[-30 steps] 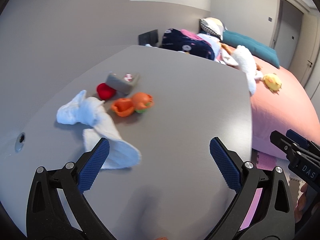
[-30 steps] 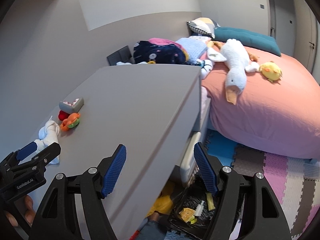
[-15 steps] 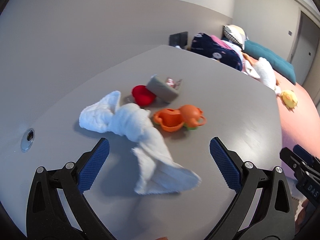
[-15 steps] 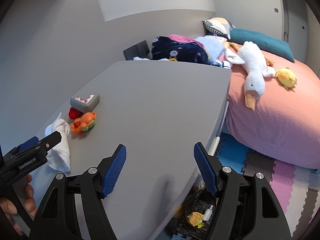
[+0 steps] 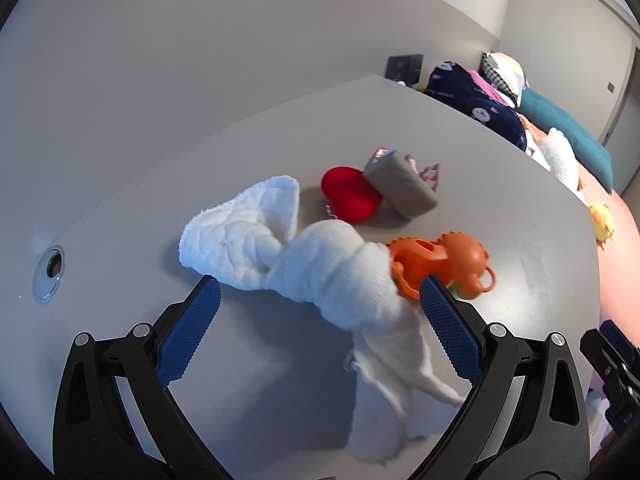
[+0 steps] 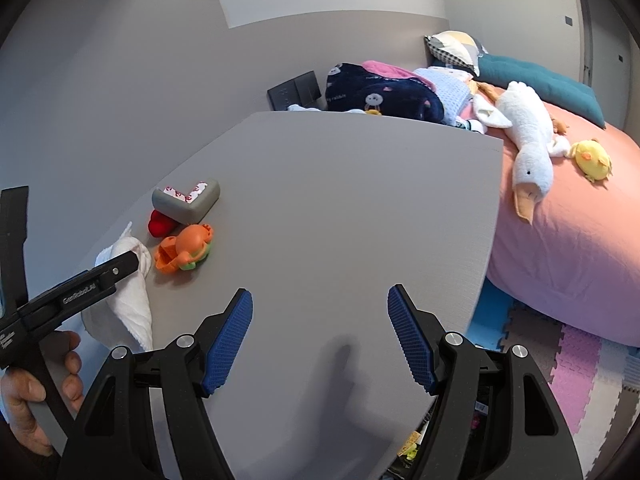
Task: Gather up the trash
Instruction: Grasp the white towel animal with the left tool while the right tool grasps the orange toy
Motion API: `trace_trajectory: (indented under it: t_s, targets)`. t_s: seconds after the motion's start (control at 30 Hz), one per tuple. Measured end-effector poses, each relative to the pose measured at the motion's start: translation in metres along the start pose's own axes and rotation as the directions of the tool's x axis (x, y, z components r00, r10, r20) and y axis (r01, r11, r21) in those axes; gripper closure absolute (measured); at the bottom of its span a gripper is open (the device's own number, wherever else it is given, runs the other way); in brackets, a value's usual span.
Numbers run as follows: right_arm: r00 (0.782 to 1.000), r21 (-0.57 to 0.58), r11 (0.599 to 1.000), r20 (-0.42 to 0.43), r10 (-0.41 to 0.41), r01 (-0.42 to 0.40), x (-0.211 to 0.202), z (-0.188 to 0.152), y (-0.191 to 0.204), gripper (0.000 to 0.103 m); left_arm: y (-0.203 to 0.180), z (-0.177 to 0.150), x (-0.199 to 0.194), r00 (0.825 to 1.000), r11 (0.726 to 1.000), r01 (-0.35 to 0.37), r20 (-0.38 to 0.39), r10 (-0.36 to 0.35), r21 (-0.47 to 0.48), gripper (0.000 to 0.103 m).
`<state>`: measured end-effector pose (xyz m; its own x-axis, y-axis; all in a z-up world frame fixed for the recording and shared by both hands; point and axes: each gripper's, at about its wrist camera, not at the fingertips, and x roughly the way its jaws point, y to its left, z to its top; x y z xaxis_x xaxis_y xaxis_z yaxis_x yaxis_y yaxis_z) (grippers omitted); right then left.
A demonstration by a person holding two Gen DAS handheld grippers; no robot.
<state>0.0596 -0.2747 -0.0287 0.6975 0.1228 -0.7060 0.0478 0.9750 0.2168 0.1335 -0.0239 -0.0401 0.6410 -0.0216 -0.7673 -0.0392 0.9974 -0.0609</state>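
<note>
A: Two grippers hang over the gray surface (image 6: 340, 208). What does the left gripper (image 5: 320, 300) do?

B: Its blue fingers (image 5: 188, 332) stand wide apart. The white cloth (image 5: 304, 264) lies between them on the surface, but the fingers do not squeeze it.

A: What is close to the cloth?

B: From the left camera, an orange toy (image 5: 444, 264) touches the cloth at about 3 o'clock. A red thing (image 5: 348, 194) sits at 12 o'clock from the cloth's middle. A gray corner guard (image 5: 400, 184) leans by the red thing, at about 1 o'clock.

A: And the right gripper (image 6: 320, 336)?

B: Its fingers (image 6: 228, 344) are open wide too. Nothing is between them, only bare surface.

A: Can the right camera see the other gripper?

B: Yes, at 9 o'clock. A hand (image 6: 36, 396) holds it, and its black finger lies across the cloth.

A: What is past the surface?

B: A pink bed (image 6: 580, 240) at 2 o'clock, with a white goose toy (image 6: 524, 136) and a yellow chick toy (image 6: 592, 160).
</note>
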Motion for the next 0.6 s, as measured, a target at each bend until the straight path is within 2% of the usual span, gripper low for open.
trace_trajectory:
  t_s: [0.33, 0.43, 0.47, 0.57, 0.6]
  targets:
    - [1.0, -0.029, 0.999, -0.012, 0.024, -0.025, 0.012, 0.004, 0.019, 0.032, 0.005, 0.004, 0.018, 0.999, 0.999, 0.025, -0.033, -0.025, 0.019, 0.022]
    - [0.999, -0.027, 0.999, -0.024, 0.033, -0.033, 0.018, 0.005, 0.023, 0.032, 0.009, 0.005, 0.02, 0.999, 0.999, 0.039, -0.03, -0.039, 0.013, 0.035]
    - [0.999, -0.029, 0.999, -0.028, 0.036, -0.036, 0.02, 0.006, 0.025, 0.032, 0.01, 0.004, 0.021, 0.999, 0.999, 0.041, -0.03, -0.04, 0.012, 0.041]
    - [0.998, -0.044, 0.998, -0.041, 0.049, -0.051, 0.026, 0.009, 0.034, 0.032, 0.015, 0.004, 0.018, 0.999, 0.999, 0.053, -0.013, -0.053, 0.003, 0.071]
    - [0.998, -0.047, 0.997, -0.044, 0.054, -0.056, 0.027, 0.009, 0.036, 0.032, 0.018, 0.004, 0.014, 0.999, 0.999, 0.053, -0.002, -0.053, -0.009, 0.072]
